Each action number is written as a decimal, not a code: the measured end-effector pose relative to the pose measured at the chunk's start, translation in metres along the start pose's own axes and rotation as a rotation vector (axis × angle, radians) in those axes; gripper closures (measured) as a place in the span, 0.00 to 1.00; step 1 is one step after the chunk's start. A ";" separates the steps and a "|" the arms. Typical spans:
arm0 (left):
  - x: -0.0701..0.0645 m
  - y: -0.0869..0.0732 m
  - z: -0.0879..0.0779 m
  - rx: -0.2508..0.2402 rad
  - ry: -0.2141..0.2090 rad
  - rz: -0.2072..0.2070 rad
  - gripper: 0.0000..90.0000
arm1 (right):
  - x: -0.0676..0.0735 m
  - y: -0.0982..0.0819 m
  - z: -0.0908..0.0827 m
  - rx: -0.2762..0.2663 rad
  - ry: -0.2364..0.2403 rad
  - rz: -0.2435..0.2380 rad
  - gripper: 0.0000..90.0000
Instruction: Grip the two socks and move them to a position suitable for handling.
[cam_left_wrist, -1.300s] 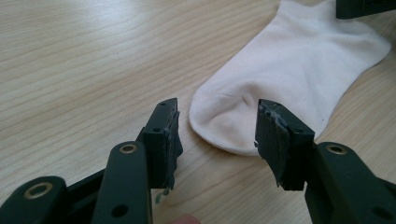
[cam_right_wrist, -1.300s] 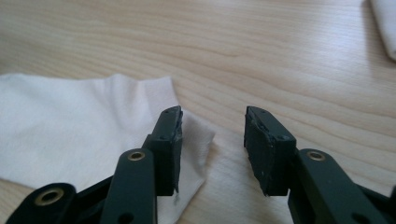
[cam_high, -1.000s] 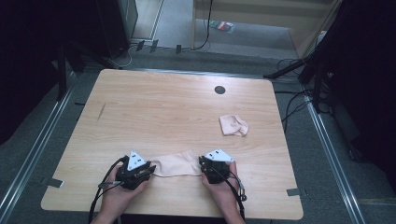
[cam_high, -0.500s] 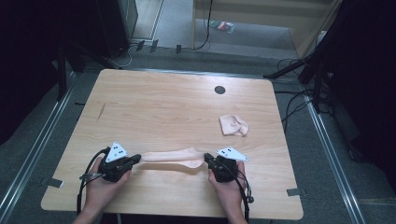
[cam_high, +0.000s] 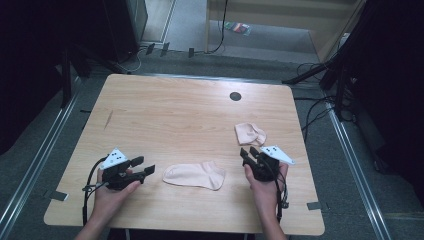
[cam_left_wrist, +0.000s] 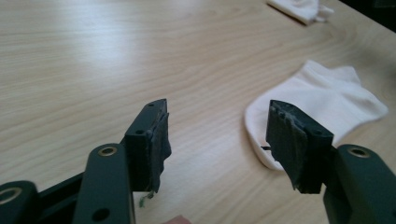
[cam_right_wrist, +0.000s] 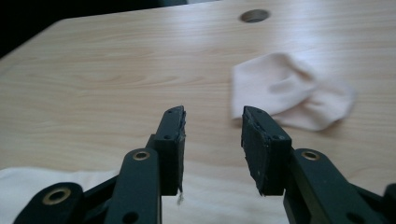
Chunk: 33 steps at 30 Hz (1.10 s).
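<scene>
The flat sock (cam_high: 194, 175) lies at six o'clock on the tabletop (cam_high: 165, 115), released. Both hand-held grippers, left (cam_high: 143, 167) and right (cam_high: 249, 152), have just been opening and grip nothing. Next, probably, the right reaches the crumpled sock (cam_high: 250, 133) at its twelve o'clock.

Flat sock (cam_right_wrist: 28, 186) cut off bottom-left.

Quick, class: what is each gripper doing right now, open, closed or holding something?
Left gripper: open, jaws just opened, nothing between them.
Right gripper: open, jaws just opened, nothing between them.
</scene>
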<state>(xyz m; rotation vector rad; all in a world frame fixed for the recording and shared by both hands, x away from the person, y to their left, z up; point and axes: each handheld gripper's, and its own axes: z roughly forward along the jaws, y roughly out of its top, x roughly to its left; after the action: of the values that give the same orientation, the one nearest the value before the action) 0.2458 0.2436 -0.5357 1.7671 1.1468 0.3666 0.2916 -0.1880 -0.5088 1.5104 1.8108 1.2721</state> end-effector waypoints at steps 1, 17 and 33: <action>0.003 0.000 -0.001 -0.008 0.010 -0.005 0.44 | -0.005 0.003 0.004 0.009 -0.019 -0.002 0.67; 0.034 0.001 -0.012 -0.077 0.102 -0.079 0.29 | -0.040 0.023 0.077 0.080 -0.168 0.041 0.41; 0.052 -0.003 -0.015 -0.085 0.170 -0.087 0.31 | -0.037 0.017 0.098 0.155 -0.243 -0.049 0.73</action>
<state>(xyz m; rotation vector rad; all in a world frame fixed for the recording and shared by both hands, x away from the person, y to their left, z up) 0.2606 0.2955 -0.5428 1.6311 1.3043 0.5140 0.3904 -0.1878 -0.5477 1.6139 1.8068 0.8993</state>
